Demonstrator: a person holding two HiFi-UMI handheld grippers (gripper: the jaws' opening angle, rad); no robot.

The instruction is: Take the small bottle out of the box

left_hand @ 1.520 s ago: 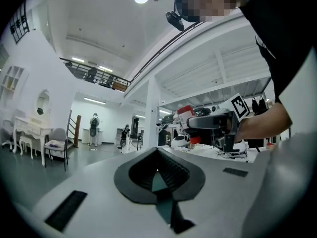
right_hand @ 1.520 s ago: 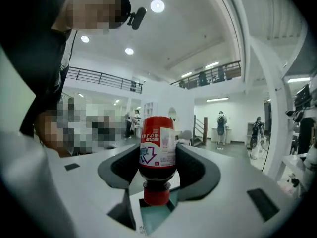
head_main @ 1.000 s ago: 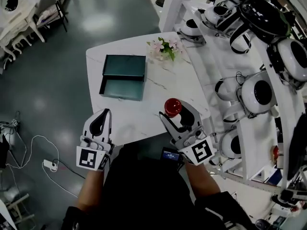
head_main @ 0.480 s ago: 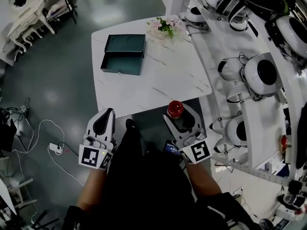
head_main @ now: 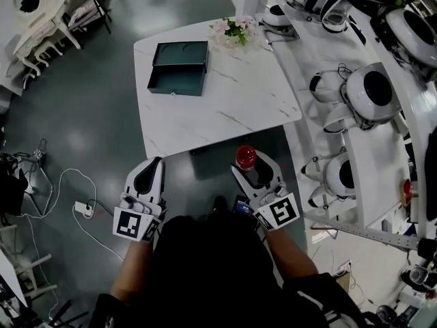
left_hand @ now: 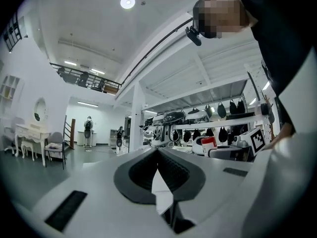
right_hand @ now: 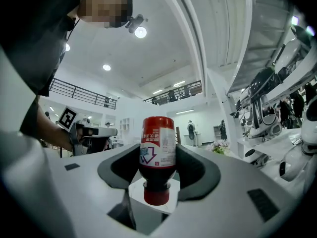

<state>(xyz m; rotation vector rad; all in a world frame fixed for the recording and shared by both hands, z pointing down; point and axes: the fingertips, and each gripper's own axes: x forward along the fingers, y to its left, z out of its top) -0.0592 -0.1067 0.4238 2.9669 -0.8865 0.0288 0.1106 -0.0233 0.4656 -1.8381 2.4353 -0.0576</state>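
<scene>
A small dark bottle (right_hand: 157, 155) with a red cap and a red-and-white label stands cap toward the camera between the jaws of my right gripper (right_hand: 158, 168), which is shut on it. In the head view the bottle (head_main: 246, 158) shows as a red disc at the tip of the right gripper (head_main: 254, 171), off the table's near edge. My left gripper (head_main: 145, 178) is held level with it at the left, jaws shut on nothing (left_hand: 158, 152). The dark green box (head_main: 179, 67) lies open on the far left of the white table (head_main: 225, 108).
A small bunch of pink flowers (head_main: 235, 30) sits at the table's far edge. White shelving with headsets and round white devices (head_main: 365, 94) runs along the right. Cables and a power strip (head_main: 80, 209) lie on the grey floor to the left.
The table has slid farther away and up in the head view; both grippers, the right one still holding the bottle, have drawn back from over the table to beyond its near edge.
</scene>
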